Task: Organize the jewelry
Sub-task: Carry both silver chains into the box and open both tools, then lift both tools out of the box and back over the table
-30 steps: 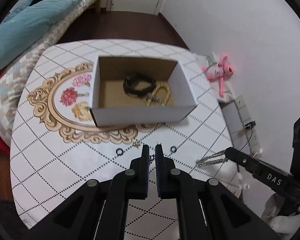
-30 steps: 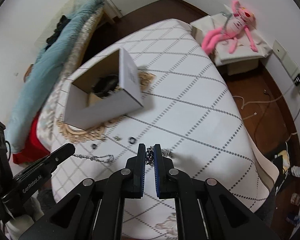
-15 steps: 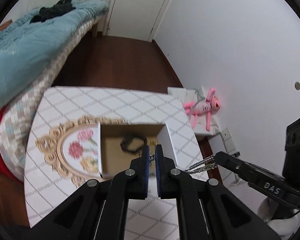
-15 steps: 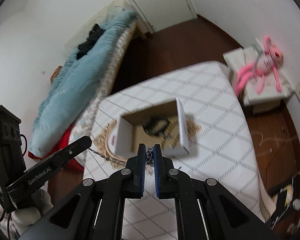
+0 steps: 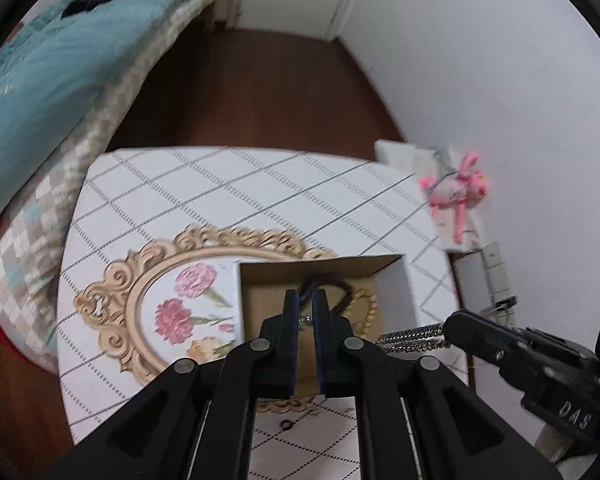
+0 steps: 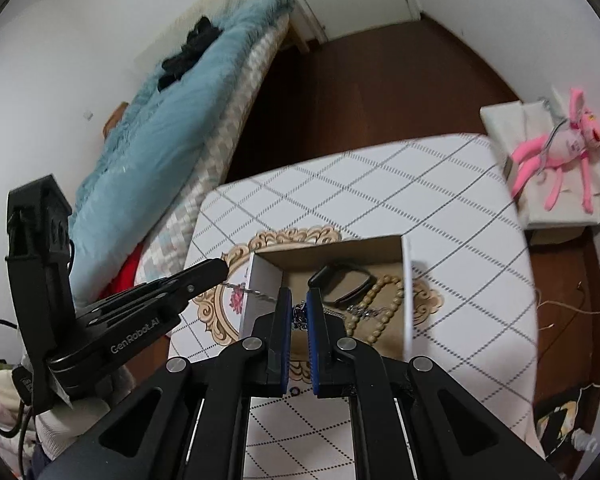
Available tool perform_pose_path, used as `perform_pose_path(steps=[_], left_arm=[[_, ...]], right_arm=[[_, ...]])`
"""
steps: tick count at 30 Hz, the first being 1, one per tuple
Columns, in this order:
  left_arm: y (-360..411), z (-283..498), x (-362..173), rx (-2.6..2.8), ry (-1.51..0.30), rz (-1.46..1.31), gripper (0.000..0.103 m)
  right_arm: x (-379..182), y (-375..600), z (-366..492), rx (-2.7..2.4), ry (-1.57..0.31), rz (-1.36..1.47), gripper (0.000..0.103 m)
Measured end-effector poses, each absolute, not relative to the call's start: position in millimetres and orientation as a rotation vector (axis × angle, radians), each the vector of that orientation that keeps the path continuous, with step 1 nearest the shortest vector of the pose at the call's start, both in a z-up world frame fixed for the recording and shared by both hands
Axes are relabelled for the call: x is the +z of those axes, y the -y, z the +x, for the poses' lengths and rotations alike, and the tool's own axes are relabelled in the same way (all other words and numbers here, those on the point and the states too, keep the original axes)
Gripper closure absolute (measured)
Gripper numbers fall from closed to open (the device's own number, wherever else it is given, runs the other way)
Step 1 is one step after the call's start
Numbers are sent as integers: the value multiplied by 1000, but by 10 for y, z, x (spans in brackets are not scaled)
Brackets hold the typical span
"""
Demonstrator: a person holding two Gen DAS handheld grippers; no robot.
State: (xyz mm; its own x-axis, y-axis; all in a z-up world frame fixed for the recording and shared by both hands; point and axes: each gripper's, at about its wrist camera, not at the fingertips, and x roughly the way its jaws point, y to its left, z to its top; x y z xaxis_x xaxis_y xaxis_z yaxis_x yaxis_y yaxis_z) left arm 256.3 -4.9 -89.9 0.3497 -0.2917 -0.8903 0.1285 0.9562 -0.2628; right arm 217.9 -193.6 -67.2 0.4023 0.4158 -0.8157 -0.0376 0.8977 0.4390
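Left wrist view looks down on an open cardboard box (image 5: 396,280), white outside and brown inside, which sits on a white table (image 5: 236,196) printed with a grey diamond grid and an ornate gold oval frame of pink flowers (image 5: 172,300). Above the box the left gripper (image 5: 305,308) has its blue-lined fingers drawn close on one end of a silver link chain (image 5: 414,338). From the right of the box the right gripper (image 5: 460,326), black and marked DAS, pinches the chain's other end, its strands hanging doubled just outside the box wall. In the right wrist view the right gripper (image 6: 299,312) is likewise closed on the chain (image 6: 260,294), which runs thin and taut across the box's left wall to the other tool. Inside the box lie a black band bracelet (image 6: 346,280) and a loop of round tan beads (image 6: 380,304), touching one another, with a small silver piece beside them that is too blurred to identify. A tiny dark ring (image 5: 286,425) rests on the table near the box's front. Beyond the table are dark brown wood flooring, plain white walls, a bed with a fluffy teal blanket (image 6: 160,120) to the box's left, and a pink plush toy (image 6: 560,148) on a low white stand to its right.
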Motion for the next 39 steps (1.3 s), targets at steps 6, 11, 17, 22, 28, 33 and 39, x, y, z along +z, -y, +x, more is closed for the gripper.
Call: perform_pose_path(steps=[6,11,17,22,28,33,39], left_arm=[[-41,2625,-975,-167,-1210,-104,53],[-188,2585,-970,-103,-1179,-119,32],[-257,2450,-1071,-36,-1162,-92,20],[-175,2285,-1293,-2,-1181,-35,2],[-72,2139,-1418,9,-1170,9,0],[9,2066,-1403,4,-1158,6,0],[44,2004,-1307,14,-1133,7,0]], right_arm=[[-1006,1752,2371,333,-1225,366,95],[-1281,1628,2541,316,-1339,298,89],[-1317,1707,2526,207,-1326,195,36],[-1332,1778,2391,45,-1279,29,11],[-1441,1885,2231,-56,-1255,-64,4],[-1494,1921,2146,-82,-1241,-82,3],[-1465,1961,2039,-95,-1218,-67,3]])
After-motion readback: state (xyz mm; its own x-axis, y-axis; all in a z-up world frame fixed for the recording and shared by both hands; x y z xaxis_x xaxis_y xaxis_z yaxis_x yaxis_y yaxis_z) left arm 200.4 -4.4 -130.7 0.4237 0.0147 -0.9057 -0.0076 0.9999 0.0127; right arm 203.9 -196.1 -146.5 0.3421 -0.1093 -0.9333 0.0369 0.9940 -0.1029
